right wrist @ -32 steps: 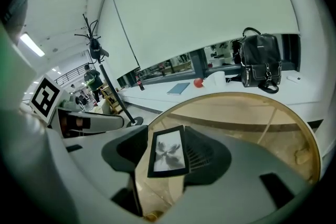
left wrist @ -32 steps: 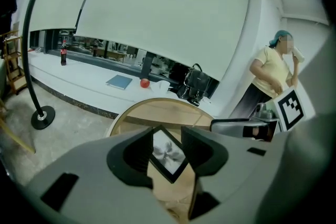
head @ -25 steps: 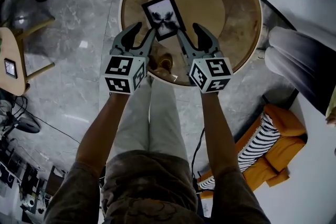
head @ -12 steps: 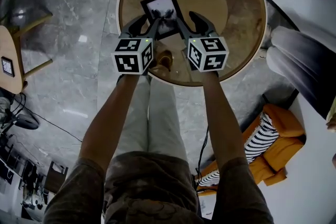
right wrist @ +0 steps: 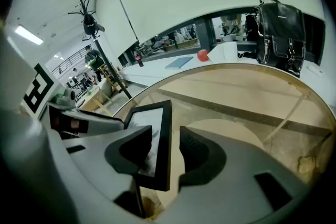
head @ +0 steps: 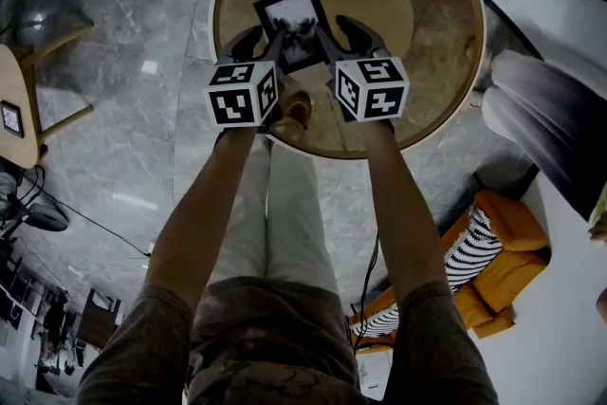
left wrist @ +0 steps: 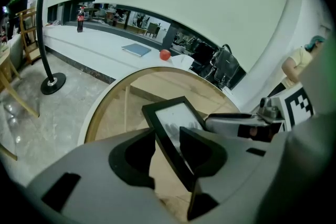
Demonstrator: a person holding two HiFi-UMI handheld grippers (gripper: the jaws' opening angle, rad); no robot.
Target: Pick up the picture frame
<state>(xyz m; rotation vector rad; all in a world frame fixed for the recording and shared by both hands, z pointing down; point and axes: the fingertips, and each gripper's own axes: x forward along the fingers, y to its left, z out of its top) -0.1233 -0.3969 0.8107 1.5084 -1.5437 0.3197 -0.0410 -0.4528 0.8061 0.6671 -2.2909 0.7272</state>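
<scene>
Between the left gripper's (left wrist: 167, 135) parted jaws runs the left edge of the black picture frame (head: 292, 14). The right gripper (right wrist: 166, 134) straddles the frame's right edge, jaws likewise apart. Both pairs have just been closing, and neither clamps yet. The frame stands tilted on a round wooden table (head: 438, 33), grey marble floor (head: 123, 147) below.

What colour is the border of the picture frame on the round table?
The picture frame has a black border; the right gripper view shows it best.

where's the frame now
Head view: frame on the round table, left of centre, its side edges between the just-closing jaws of the left gripper and right gripper.
</scene>
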